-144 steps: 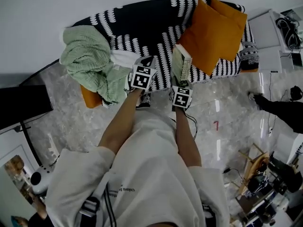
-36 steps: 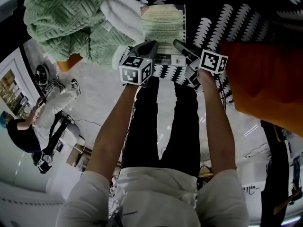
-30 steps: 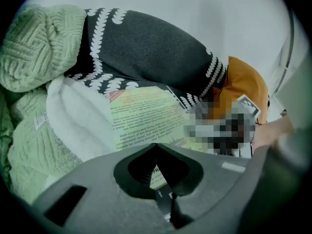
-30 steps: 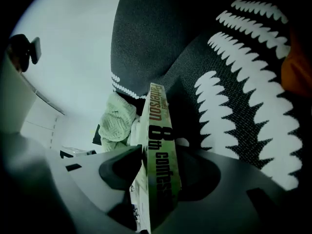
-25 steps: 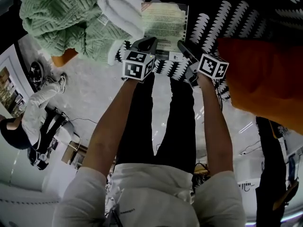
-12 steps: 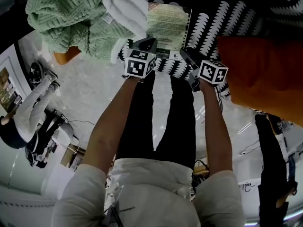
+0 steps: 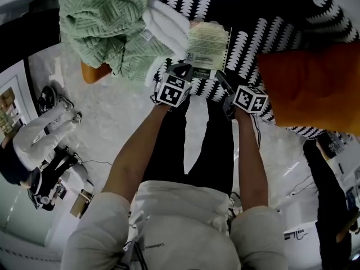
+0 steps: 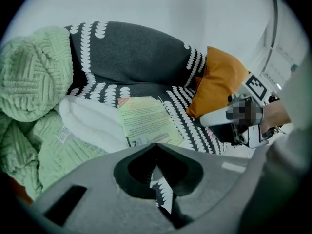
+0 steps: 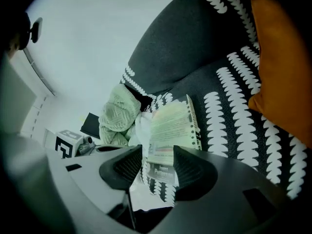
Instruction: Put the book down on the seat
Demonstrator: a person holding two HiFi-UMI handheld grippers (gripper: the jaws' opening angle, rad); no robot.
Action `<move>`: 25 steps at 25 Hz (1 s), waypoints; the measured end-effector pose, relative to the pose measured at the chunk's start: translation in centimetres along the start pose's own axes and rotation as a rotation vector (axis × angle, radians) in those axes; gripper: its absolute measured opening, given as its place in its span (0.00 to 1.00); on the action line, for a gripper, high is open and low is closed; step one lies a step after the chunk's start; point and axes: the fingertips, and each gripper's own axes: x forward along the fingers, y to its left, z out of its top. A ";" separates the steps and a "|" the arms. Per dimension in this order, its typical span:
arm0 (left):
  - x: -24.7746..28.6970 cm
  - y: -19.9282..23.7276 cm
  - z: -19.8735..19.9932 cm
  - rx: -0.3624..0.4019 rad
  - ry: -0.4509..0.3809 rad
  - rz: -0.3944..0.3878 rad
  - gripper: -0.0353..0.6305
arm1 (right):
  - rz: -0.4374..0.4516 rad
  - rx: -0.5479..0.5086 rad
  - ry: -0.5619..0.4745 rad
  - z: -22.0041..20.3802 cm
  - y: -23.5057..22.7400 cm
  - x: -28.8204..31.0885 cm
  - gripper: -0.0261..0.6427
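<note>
Pale-green book (image 7: 208, 44): lies flat, cover up, on the black-and-white seat (image 7: 253, 10), touching the right edge of the green blanket (image 7: 101, 21).
Left claw (image 7: 183, 69): pinched together on nothing, just below the blanket's white fold.
Right claw (image 7: 220, 76): spread wide with nothing gripped, farther from the blanket, at the book's near corner.
Handling: probably a light, bendy paperback with a smooth cover; the pages would likely fan if it is pinched by one cover.
Hold: best taken across the spine-side edge, away from the blanket.

Left of the left gripper (image 7: 182, 70) a mint-green knitted blanket (image 7: 101, 21) lies heaped (its white fleecy underside (image 7: 169, 27) turned up); right of the right gripper (image 7: 221, 77), an orange cushion (image 7: 309, 86).
</note>
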 end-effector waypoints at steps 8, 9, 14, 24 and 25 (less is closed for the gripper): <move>-6.6 -2.2 0.5 0.038 -0.074 -0.034 0.06 | -0.078 -0.023 -0.144 -0.2 7.0 -4.6 0.33; -7.5 -2.4 0.8 0.057 -0.087 -0.035 0.06 | -0.095 -0.041 -0.165 0.0 7.8 -5.1 0.33; -11.8 -3.7 0.5 0.081 -0.085 -0.057 0.06 | -0.182 -0.093 -0.261 -0.2 11.7 -9.3 0.32; -19.7 -6.3 3.7 0.173 -0.131 -0.078 0.06 | -0.243 -0.164 -0.355 1.1 18.3 -14.9 0.31; -20.4 -6.5 4.0 0.175 -0.139 -0.081 0.06 | -0.246 -0.188 -0.347 1.0 19.0 -15.0 0.31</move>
